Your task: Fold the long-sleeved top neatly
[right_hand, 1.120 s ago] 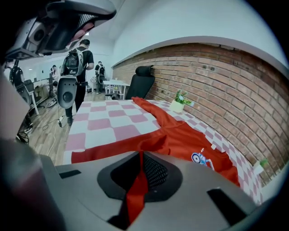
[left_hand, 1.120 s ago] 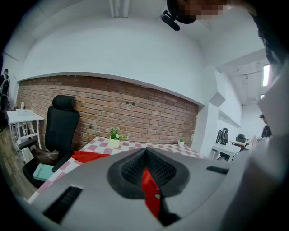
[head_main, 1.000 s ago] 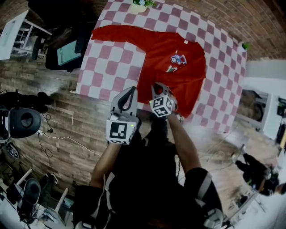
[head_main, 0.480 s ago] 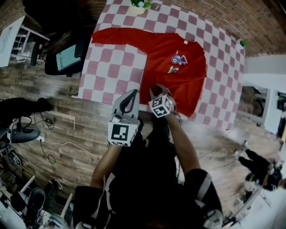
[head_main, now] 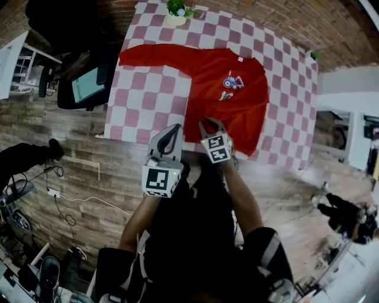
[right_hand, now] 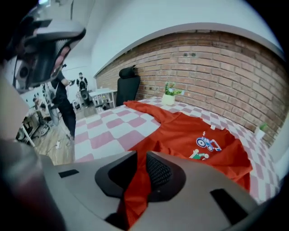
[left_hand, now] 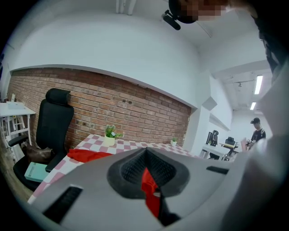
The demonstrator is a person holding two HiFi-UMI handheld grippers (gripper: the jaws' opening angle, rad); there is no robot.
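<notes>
Task at early stage: red long-sleeved top (head_main: 228, 94) lies chest-up on checked table (head_main: 148, 97), cartoon print (head_main: 232, 81) showing, w/ person standing at near edge, a gripper in each hand at garment's hem.

By hem's left corner, the left gripper (head_main: 175, 127) has jaws fully together. Its own view shows a strip of red cloth nipped btwn the pads. Just beside it, over mid-hem, the right gripper (head_main: 211, 122) has jaws part-way apart. They have just been closing in a little, w/ a ridge of red fabric standing in the gap, loose by the look of it, not pinched.

One sleeve (head_main: 151, 54) stretches full length across table toward black office chair (head_main: 89, 71) at left of head view. Other sleeve isn't seen spread out & seems to lie along body on right side, tho' that's a judgement. Small potted plant (head_main: 176, 12) sits at far edge, apart from garment.

Done so far, as far as pics show: top laid out, roughly flattened, hem taken up. Left to do: bring outstretched sleeve in over body, fold sides, double hem up toward collar & square it off, i.e. most of the job. Cloth looks rumpled near grippers, so smoothing prob. needed too.
</notes>
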